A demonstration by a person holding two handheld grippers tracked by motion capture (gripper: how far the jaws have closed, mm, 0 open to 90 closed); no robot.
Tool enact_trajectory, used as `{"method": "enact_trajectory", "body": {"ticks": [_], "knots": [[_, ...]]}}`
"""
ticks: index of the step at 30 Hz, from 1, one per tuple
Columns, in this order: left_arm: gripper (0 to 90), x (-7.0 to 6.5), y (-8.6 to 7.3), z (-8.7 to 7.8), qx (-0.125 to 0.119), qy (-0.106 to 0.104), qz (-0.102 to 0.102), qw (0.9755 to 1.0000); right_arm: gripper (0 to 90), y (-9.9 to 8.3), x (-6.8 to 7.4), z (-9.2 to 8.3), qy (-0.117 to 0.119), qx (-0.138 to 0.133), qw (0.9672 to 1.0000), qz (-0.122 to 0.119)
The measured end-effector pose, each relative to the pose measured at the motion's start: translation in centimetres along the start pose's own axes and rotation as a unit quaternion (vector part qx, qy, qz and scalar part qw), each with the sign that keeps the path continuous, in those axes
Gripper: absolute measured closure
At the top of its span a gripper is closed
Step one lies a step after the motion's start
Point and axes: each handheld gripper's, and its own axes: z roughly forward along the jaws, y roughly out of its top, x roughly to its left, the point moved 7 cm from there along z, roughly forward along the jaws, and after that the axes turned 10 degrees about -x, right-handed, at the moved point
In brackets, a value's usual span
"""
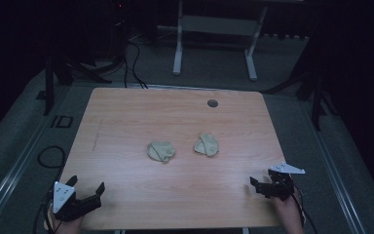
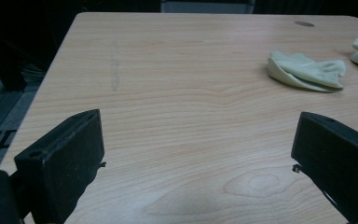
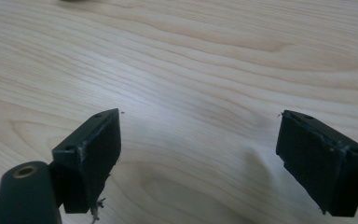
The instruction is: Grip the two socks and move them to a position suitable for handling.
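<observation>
I'm holding both tongs, left (image 1: pixel 85 191) and right (image 1: pixel 263 187), released over the pale wooden bench (image 1: pixel 126 122). I'm aiming each at its nearer crumpled beige cloth (image 1: pixel 161 151) (image 1: pixel 206 145), approaching low and pinching an edge fold.

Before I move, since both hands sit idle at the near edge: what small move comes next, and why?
Probably carry the left gripper forward toward the left cloth. Both grippers are open and hold nothing, the right gripper too, and the two crumpled cloths, including the right cloth, lie untouched mid-table, well ahead of the fingers.
</observation>
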Motion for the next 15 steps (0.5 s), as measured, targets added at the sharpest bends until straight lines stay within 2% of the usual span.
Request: {"method": "enact_trajectory", "body": {"ticks": [2,3,5,6,9,12,15], "knots": [[2.6,-0.2,0.0,0.1,0.001,-0.004,0.002,1.0,13.7,0.6,0.8,0.6,0.02,0.0,0.9998,0.005],[2.6,-0.3,0.0,0.1,0.001,-0.005,0.003,1.0,13.7,0.6,0.8,0.6,0.02,0.0,0.9998,0.005],[2.6,-0.4,0.0,0.1,0.001,-0.007,0.004,1.0,13.8,1.1,1.9,1.4,0.048,0.011,0.9988,0.004],[2.6,-0.4,0.0,0.2,0.001,-0.007,0.003,1.0,13.8,1.1,1.9,1.4,0.048,0.011,0.9988,0.004],[2.6,-0.4,0.1,0.2,-0.001,-0.008,0.0,1.0,14.4,2.1,3.6,2.6,0.063,0.016,0.9979,0.001],[2.6,-0.4,0.1,0.2,-0.001,-0.009,-0.002,1.0,14.4,3.0,5.1,3.4,0.085,0.013,0.9962,-0.008],[2.6,-0.4,0.1,0.2,0.0,-0.009,-0.003,1.0,15.6,3.9,6.2,4.5,0.091,0.016,0.9954,-0.026]]}}
